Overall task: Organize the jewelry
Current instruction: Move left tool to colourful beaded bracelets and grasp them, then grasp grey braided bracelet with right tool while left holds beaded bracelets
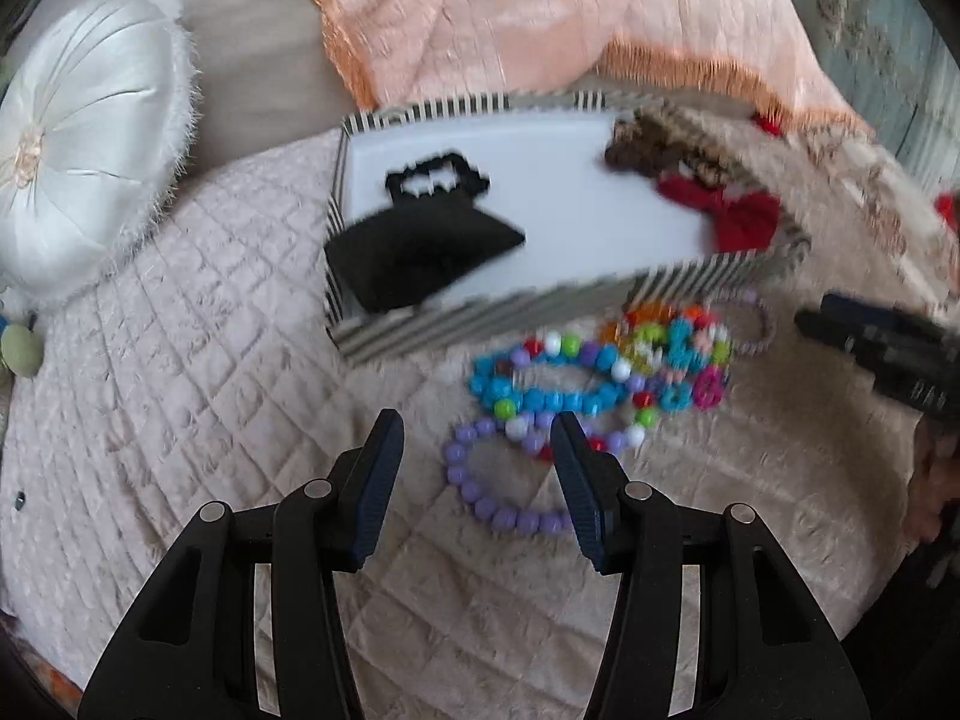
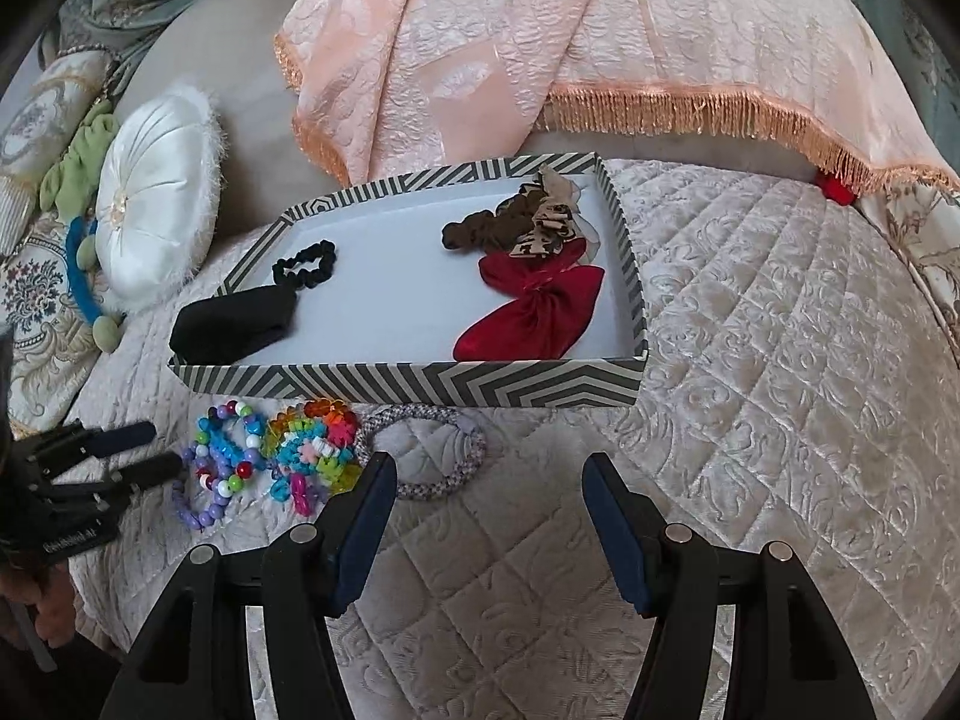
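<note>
A striped shallow box (image 2: 420,387) (image 1: 528,312) lies on the quilted bed. Inside are a black pouch (image 2: 234,315) (image 1: 420,258), a black scrunchie (image 2: 303,261), a brown scrunchie (image 2: 480,228) and a red bow (image 2: 534,306) (image 1: 720,207). In front of the box lie colourful bead bracelets (image 2: 276,456) (image 1: 600,372), a purple bead bracelet (image 1: 480,492) and a grey braided band (image 2: 432,450). My left gripper (image 1: 477,426) (image 2: 135,453) is open, just above the purple bracelet. My right gripper (image 2: 489,468) is open and empty, near the grey band.
A white round cushion (image 2: 156,198) (image 1: 90,150) sits left of the box. A peach fringed cloth (image 2: 540,48) is draped behind it. A blue headband (image 2: 78,276) and green fabric lie at far left. Quilted bedspread (image 2: 780,390) extends right.
</note>
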Demonstrator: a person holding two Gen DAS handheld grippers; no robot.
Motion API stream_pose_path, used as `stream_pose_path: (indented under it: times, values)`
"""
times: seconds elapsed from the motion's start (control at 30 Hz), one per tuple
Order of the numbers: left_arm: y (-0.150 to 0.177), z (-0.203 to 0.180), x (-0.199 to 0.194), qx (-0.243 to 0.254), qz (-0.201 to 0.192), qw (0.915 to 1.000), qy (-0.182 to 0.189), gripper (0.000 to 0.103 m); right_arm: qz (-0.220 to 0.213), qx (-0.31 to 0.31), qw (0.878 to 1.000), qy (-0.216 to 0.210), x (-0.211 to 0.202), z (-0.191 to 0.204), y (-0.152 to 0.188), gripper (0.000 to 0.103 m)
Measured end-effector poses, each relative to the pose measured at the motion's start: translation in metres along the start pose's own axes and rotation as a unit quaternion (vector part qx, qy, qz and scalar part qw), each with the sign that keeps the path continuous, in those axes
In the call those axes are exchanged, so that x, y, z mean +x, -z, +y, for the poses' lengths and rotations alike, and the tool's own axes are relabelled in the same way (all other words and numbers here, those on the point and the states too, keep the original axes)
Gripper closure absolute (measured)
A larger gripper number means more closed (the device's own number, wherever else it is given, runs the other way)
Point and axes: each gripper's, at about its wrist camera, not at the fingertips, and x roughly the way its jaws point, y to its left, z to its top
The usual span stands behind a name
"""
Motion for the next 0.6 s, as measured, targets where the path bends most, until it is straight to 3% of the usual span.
stream_pose_path:
  times: [0.1, 0.17, 0.33, 0.37, 0.6]
  values:
    - [-0.008, 0.004, 0.018, -0.025, 0.016, 0.9994, 0.017, 0.056, 0.001, -0.006, 1.000, -0.001, 0.001, 0.005, 0.000, 0.041]
    - [-0.012, 0.002, 0.028, -0.032, 0.026, 0.9989, 0.024, 0.076, 0.000, -0.007, 1.000, 0.002, 0.001, 0.006, 0.001, 0.041]
    - [-0.013, -0.009, 0.040, -0.017, 0.036, 0.9989, 0.026, 0.086, 0.000, -0.001, 1.000, 0.003, 0.001, 0.002, 0.000, 0.041]
    - [-0.013, -0.009, 0.041, -0.015, 0.036, 0.9989, 0.025, 0.093, 0.000, 0.000, 1.000, 0.003, 0.001, 0.001, -0.001, 0.041]
    - [-0.011, -0.003, 0.025, -0.015, 0.023, 0.9990, 0.035, 0.094, -0.001, 0.000, 1.000, 0.001, 0.001, 0.002, -0.002, 0.041]
